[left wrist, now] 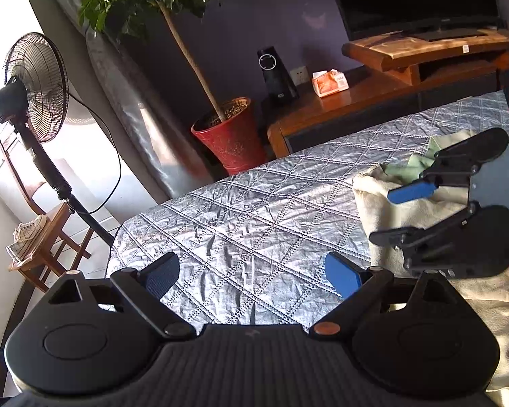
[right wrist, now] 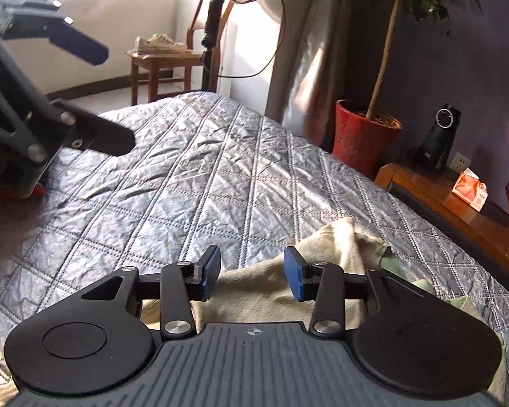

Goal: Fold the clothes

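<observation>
With both my left gripper and right gripper spread and empty, the beige garment lying rumpled on the quilted bed, I'd pinch its far corners squarely before folding.

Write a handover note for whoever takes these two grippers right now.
Left gripper: open, empty, over bare quilted bedspread, beside the clothes.
Right gripper: fingers apart, nothing between them, above the cream garment.
Clothes: cream garment lies rumpled near the bed's edge; a green garment pokes out from under its far side.
Done: no neat fold visible.
Left: probably spread the cream garment flat and fold it, then the green one.
</observation>
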`<state>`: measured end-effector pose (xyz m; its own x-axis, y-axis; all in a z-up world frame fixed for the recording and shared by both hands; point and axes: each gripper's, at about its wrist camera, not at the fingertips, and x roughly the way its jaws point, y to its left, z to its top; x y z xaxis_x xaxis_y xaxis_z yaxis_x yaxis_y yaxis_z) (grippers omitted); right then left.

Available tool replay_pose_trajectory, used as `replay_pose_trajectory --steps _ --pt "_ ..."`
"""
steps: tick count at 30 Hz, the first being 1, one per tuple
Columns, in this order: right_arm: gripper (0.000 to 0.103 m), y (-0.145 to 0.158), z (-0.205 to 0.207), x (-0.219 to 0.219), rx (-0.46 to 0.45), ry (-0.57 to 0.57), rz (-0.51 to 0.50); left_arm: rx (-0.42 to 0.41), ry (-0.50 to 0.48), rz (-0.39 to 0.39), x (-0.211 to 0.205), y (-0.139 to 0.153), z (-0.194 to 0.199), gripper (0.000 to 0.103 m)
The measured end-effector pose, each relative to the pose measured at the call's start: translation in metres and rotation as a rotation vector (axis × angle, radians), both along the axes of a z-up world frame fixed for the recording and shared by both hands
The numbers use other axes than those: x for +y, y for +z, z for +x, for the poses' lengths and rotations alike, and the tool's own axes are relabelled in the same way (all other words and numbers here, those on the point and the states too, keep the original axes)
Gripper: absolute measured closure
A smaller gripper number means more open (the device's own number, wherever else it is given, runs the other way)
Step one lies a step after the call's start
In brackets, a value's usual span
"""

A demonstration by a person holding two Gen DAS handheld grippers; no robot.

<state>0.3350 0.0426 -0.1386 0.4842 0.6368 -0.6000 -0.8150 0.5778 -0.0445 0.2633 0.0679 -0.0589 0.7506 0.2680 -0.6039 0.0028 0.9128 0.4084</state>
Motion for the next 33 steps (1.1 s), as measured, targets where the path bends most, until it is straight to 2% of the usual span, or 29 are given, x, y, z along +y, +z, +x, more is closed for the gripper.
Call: replay_pose_trajectory --steps 2,5,8,10,12,13,15,18,21,24,25,27,29,31,33 --pt "0.047 -0.004 0.029 -0.003 0.087 -0.065 0.037 0.002 -0.008 0.003 -0.003 -0.001 0.001 0.012" --pt "0.047 -0.027 0.061 0.011 0.167 -0.064 -0.010 0.001 -0.017 0.003 -0.005 -0.002 0.002 0.012" --pt "0.048 -0.038 0.079 0.026 0.102 -0.128 -0.009 0.005 -0.024 0.010 -0.007 -0.003 0.002 0.012" --pt "0.038 -0.037 0.097 0.023 0.159 -0.223 0.048 0.008 -0.022 0.011 -0.007 -0.004 0.002 0.012" --pt "0.034 -0.030 0.103 0.008 0.218 -0.286 0.172 0.010 -0.022 0.012 -0.006 -0.005 0.002 0.012" --pt "0.030 -0.026 0.099 0.001 0.207 -0.303 0.205 0.010 -0.022 0.011 -0.006 -0.005 0.002 0.012" --pt "0.028 -0.026 0.090 0.001 0.166 -0.281 0.145 0.007 -0.030 0.011 -0.009 -0.004 0.002 0.012" --pt "0.030 -0.039 0.090 0.013 0.206 -0.205 0.075 0.004 -0.045 0.014 -0.014 -0.004 0.002 0.012" --pt "0.030 -0.035 0.094 0.018 0.194 -0.193 0.110 0.005 -0.051 0.010 -0.015 -0.004 0.003 0.012" --pt "0.029 -0.022 0.092 0.003 0.189 -0.248 0.259 0.000 -0.046 0.002 -0.012 -0.003 0.002 0.012" --pt "0.033 -0.019 0.090 -0.001 0.185 -0.242 0.291 -0.001 -0.042 -0.002 -0.010 -0.002 0.002 0.012" --pt "0.038 -0.018 0.084 0.002 0.175 -0.206 0.260 -0.003 -0.033 -0.006 -0.006 -0.001 0.001 0.012" --pt "0.043 -0.024 0.083 0.007 0.216 -0.173 0.229 -0.004 -0.024 -0.008 -0.003 -0.001 0.000 0.012" --pt "0.044 -0.039 0.095 0.011 0.330 -0.188 0.210 -0.005 -0.022 -0.013 -0.002 0.000 0.000 0.012" --pt "0.044 -0.043 0.103 0.012 0.357 -0.212 0.240 -0.005 -0.030 -0.014 -0.004 0.000 0.001 0.012"
